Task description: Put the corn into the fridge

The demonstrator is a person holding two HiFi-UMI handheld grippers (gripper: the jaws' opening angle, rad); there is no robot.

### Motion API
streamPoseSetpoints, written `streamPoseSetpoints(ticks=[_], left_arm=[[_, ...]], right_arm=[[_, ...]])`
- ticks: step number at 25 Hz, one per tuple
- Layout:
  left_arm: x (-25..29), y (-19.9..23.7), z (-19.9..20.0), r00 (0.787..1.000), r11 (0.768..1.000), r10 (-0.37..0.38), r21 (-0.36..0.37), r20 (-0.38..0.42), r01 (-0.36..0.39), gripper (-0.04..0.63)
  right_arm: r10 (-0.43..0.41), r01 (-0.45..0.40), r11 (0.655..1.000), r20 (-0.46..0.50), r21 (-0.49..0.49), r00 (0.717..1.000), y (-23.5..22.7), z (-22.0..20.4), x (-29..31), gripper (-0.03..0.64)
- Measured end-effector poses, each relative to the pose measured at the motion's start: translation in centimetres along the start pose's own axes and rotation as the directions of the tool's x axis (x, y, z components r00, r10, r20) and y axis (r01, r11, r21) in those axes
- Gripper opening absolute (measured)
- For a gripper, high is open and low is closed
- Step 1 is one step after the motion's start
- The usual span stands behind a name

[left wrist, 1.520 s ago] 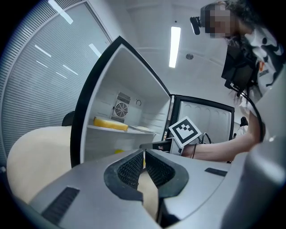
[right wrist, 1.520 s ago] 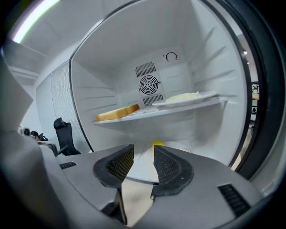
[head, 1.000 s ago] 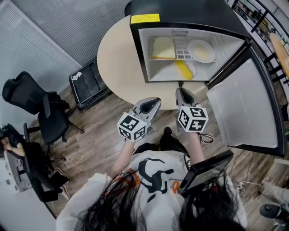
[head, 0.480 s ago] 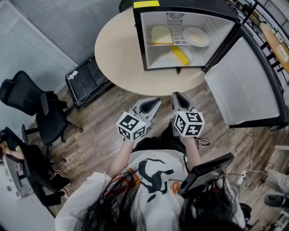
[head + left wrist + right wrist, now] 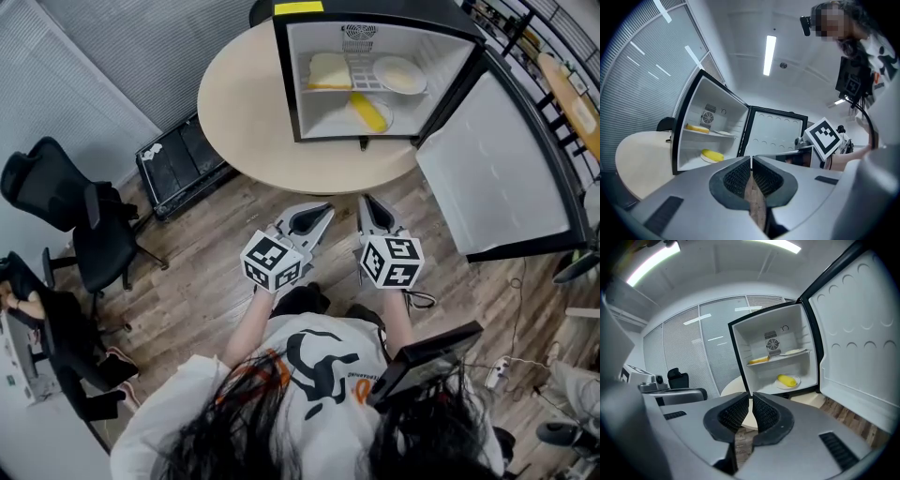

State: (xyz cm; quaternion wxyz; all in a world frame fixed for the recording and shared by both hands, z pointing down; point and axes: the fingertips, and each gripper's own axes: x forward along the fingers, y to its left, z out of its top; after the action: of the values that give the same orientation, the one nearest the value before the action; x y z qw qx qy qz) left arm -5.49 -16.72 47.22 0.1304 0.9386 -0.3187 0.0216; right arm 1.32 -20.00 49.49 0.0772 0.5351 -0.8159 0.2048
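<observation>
the corn (image 5: 368,112) lies low inside the fridge (image 5: 289,84) on the desk (image 5: 244,112). the left gripper (image 5: 325,208) and right gripper (image 5: 366,199) hang clear of it, fingers clenched on nothing. i'd push the open door (image 5: 497,169) shut gently.

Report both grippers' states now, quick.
Left gripper: shut, nothing held.
Right gripper: shut, nothing held; its jaws have just been closing.
</observation>
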Motion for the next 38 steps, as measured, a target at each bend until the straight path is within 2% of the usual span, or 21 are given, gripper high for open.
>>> streamPoseSetpoints(ticks=[8, 17, 29, 38], left_arm=[[1.7, -3.3, 0.4, 0.996, 0.996, 0.090, -0.004, 0.018, -0.090, 0.012], [4.0, -10.3, -1.3, 0.987, 0.988, 0.156, -0.025, 0.025, -0.155, 0.012], [2.5, -18.5, -4.8, 0.973, 0.972, 0.229, -0.046, -0.002, -0.229, 0.012], [0.2, -21.9, -5.2, 0.973, 0.973, 0.230, -0.026, 0.001, -0.230, 0.012]], right_arm=[[0.049, -0.050, 0.998, -0.027, -0.024, 0.998, -3.1, -0.4, -3.8, 0.035], [0.127, -0.128, 0.991, -0.053, -0.026, 0.991, -6.8, -2.2, -9.8, 0.034], [0.231, -0.234, 0.972, -0.098, -0.018, 0.968, -6.7, -5.6, -16.2, 0.032], [0.258, -0.260, 0.965, -0.095, -0.018, 0.962, -4.6, -6.6, -19.1, 0.031]])
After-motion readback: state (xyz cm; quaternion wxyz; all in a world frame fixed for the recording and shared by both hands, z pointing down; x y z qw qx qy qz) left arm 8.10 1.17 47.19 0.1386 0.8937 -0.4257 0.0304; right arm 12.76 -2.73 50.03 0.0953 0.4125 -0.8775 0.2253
